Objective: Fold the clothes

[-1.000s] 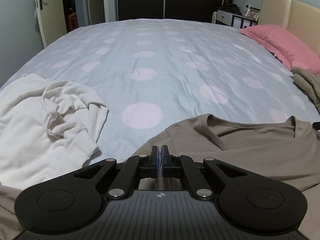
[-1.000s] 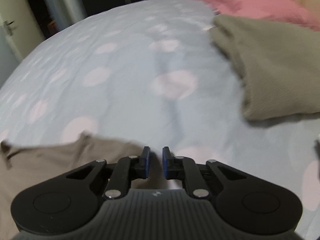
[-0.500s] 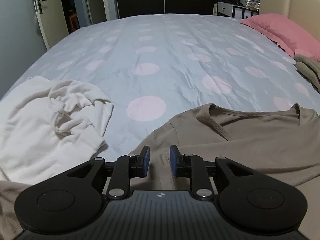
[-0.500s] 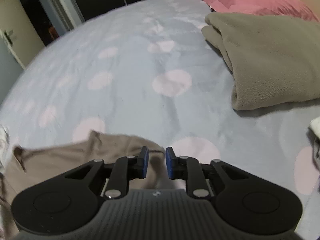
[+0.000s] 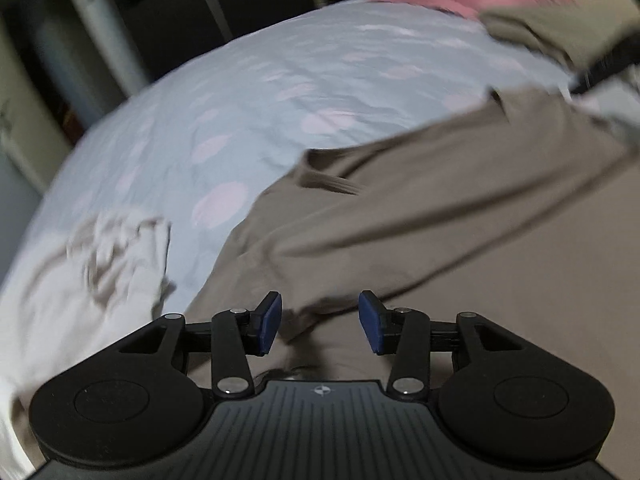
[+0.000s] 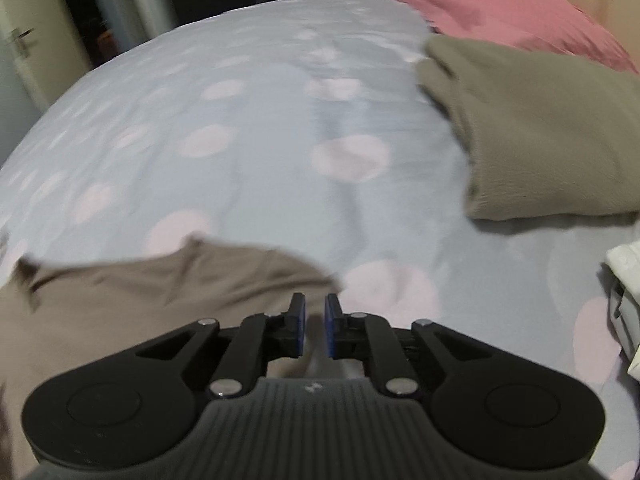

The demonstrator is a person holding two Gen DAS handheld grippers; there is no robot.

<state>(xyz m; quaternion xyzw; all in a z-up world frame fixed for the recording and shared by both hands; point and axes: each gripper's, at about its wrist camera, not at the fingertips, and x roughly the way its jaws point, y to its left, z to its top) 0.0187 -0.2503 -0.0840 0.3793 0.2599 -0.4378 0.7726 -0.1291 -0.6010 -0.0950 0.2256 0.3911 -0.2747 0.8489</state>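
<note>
While the views blur, taupe shirt (image 5: 420, 216): spread on the bed (image 5: 280, 80), near edge.
Left gripper (image 5: 319, 322): jaws just opening, apart, shirt beneath.
Right gripper (image 6: 314, 326): narrow gap, nothing pinched, at shirt's right edge.

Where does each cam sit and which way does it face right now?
Left wrist: on the left gripper, tilted down over the brown shirt; its jaws, apart and just opening, hold nothing; cream garment at left.
Right wrist: on the right gripper, angled down the bed; jaws narrowly apart, empty, at the shirt's edge.
Shared: brown shirt, spotted bedcover, folded olive garment, pink pillow.
</note>
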